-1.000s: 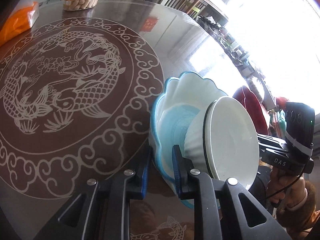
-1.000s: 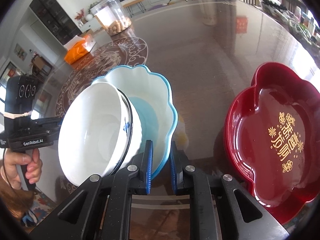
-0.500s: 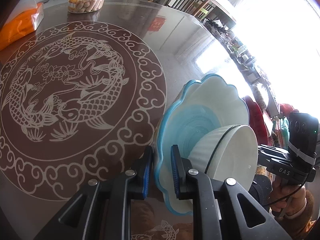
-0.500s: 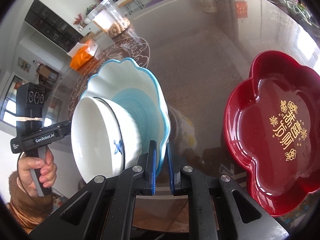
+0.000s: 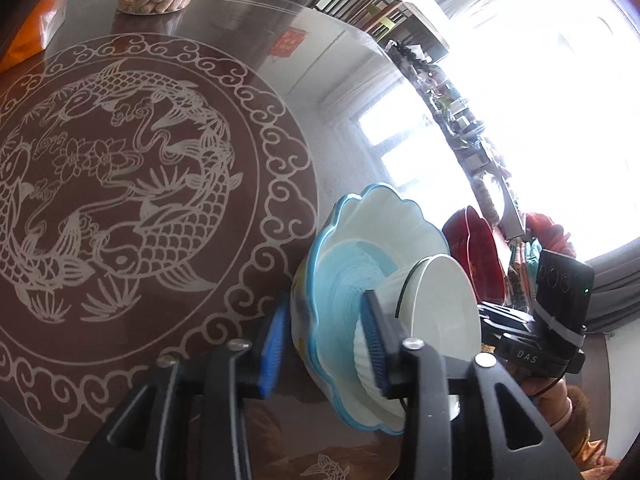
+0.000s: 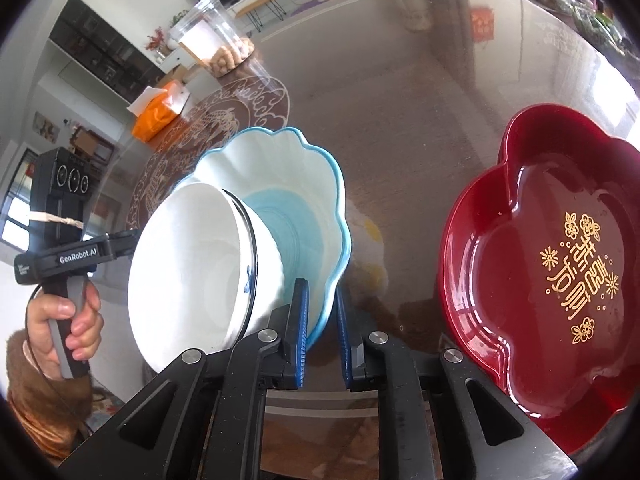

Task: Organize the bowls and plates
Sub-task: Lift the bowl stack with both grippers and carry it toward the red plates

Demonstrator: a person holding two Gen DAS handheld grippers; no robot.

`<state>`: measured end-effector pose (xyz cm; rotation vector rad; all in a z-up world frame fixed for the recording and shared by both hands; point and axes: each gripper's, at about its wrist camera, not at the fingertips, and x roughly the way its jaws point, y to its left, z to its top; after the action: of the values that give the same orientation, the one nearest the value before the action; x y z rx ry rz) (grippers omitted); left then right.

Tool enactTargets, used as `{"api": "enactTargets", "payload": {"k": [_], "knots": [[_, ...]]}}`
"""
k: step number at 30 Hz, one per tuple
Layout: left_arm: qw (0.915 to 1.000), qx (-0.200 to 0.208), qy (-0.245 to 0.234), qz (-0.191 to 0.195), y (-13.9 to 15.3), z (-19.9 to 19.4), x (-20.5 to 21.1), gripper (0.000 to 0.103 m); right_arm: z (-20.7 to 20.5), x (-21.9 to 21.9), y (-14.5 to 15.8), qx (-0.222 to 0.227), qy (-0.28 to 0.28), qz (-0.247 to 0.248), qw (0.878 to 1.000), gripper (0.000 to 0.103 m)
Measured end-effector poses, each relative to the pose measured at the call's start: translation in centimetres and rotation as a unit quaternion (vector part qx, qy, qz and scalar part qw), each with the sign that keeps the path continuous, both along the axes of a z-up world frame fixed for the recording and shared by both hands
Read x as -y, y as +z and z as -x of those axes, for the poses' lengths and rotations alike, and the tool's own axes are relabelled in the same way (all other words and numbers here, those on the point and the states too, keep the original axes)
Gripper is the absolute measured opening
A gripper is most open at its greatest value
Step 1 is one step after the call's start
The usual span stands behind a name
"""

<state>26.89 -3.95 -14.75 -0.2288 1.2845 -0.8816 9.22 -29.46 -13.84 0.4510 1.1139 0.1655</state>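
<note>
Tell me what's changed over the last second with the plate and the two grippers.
The left gripper has opened: its jaws, clamped on the blue-rimmed plate a second ago, now stand wide apart either side of its rim. The plate has tipped steeper, the white bowl still inside it. The right gripper still appears to pinch the rim. The red tray has not moved.

A brown disc (image 5: 132, 184) with white carp drawings lies on the glossy table (image 6: 400, 92). At its 12 o'clock stands a clear jar (image 6: 212, 46) of pale snacks; an orange tissue pack (image 6: 158, 114) sits at 10 o'clock.
</note>
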Motion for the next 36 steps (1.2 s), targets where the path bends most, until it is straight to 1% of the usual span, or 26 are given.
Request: {"api": "enactTargets", "payload": {"k": [1, 2, 3, 5, 7, 9, 11, 12, 14, 16, 18, 19, 20, 21, 22, 23, 25, 27, 28, 30, 32, 34, 36], "knots": [[0.9999, 0.013, 0.0, 0.001, 0.5, -0.4, -0.1, 0.072, 0.3, 0.1, 0.0, 0.004, -0.005, -0.007, 1.0, 0.022], [0.9996, 0.027, -0.002, 0.001, 1.1, -0.8, 0.0, 0.076, 0.7, 0.1, -0.1, 0.005, -0.011, -0.009, 1.0, 0.028], [0.9992, 0.039, -0.008, 0.003, 1.7, -1.1, 0.3, 0.078, 1.1, 0.0, -0.2, 0.004, -0.02, -0.003, 1.0, 0.034], [0.9981, 0.056, -0.025, 0.001, 2.3, -1.8, 1.4, 0.078, 2.1, 0.0, -0.3, 0.016, -0.038, -0.008, 0.999, 0.036], [0.9968, 0.06, -0.051, -0.011, 2.1, -2.5, 2.8, 0.078, 2.7, -0.1, -0.3, 0.021, -0.057, -0.014, 0.998, 0.038], [0.9965, 0.039, -0.075, -0.005, 1.4, -3.2, 4.2, 0.078, 3.1, -0.3, -0.2, 0.024, -0.073, -0.009, 0.997, 0.038], [0.9959, -0.001, -0.09, 0.006, 0.6, -3.9, 5.2, 0.078, 3.5, -1.0, 0.1, 0.035, -0.078, 0.012, 0.996, 0.038], [0.9953, -0.012, -0.095, 0.011, 0.3, -4.1, 5.6, 0.078, 3.8, -1.4, 0.3, 0.041, -0.078, 0.023, 0.996, 0.038], [0.9941, -0.021, -0.106, 0.015, 0.2, -4.5, 6.2, 0.078, 4.3, -2.0, 0.6, 0.048, -0.078, 0.039, 0.995, 0.038], [0.9943, -0.024, -0.104, 0.006, -0.1, -4.7, 6.3, 0.077, 4.7, -2.4, 0.7, 0.049, -0.083, 0.053, 0.994, 0.043], [0.994, -0.023, -0.107, 0.002, -0.3, -4.9, 6.3, 0.076, 5.2, -2.4, 0.6, 0.055, -0.09, 0.056, 0.993, 0.049], [0.9937, -0.02, -0.11, 0.001, -0.3, -4.9, 6.2, 0.065, 5.3, -2.3, 0.4, 0.055, -0.092, 0.05, 0.993, 0.052], [0.993, -0.018, -0.116, -0.002, -0.4, -4.8, 6.2, 0.056, 5.6, -2.0, 0.2, 0.052, -0.099, 0.038, 0.993, 0.057], [0.9923, -0.014, -0.123, -0.007, -0.4, -4.7, 6.3, 0.037, 5.8, -1.8, 0.1, 0.049, -0.105, 0.022, 0.993, 0.058], [0.9919, -0.003, -0.125, -0.022, -0.6, -4.7, 6.3, 0.029, 6.0, -1.8, 0.1, 0.046, -0.105, 0.008, 0.993, 0.057], [0.991, 0.004, -0.13, -0.032, -0.7, -4.4, 6.4, 0.025, 6.2, -1.9, 0.2, 0.048, -0.108, 0.002, 0.993, 0.056], [0.9902, 0.015, -0.131, -0.045, -1.0, -4.2, 6.1, 0.012, 6.5, -2.2, 0.3, 0.054, -0.104, -0.005, 0.993, 0.049], [0.9895, 0.023, -0.135, -0.048, -1.1, -4.1, 5.7, 0.01, 6.0, -2.4, 0.1, 0.05, -0.104, -0.037, 0.993, 0.024], [0.9882, 0.037, -0.138, -0.056, -1.0, -3.7, 5.7, 0.009, 5.6, -2.4, 0.1, 0.042, -0.105, -0.044, 0.993, 0.019], [0.9828, 0.073, -0.147, -0.085, -0.6, -2.5, 5.1, 0.007, 5.1, -2.1, 0.1, 0.026, -0.116, -0.049, 0.992, 0.016], [0.9796, 0.089, -0.149, -0.102, -0.4, -1.4, 4.8, 0.005, 4.6, -1.7, 0.1, 0.023, -0.116, -0.041, 0.992, 0.015], [0.9791, 0.097, -0.141, -0.109, -0.4, -0.6, 4.3, 0.005, 4.0, -1.2, 0.2, 0.019, -0.116, -0.028, 0.993, 0.014], [0.9799, 0.1, -0.132, -0.112, -0.3, -0.3, 3.9, 0.005, 2.9, -1.0, 0.0, 0.007, -0.1, -0.021, 0.995, 0.015]]}}
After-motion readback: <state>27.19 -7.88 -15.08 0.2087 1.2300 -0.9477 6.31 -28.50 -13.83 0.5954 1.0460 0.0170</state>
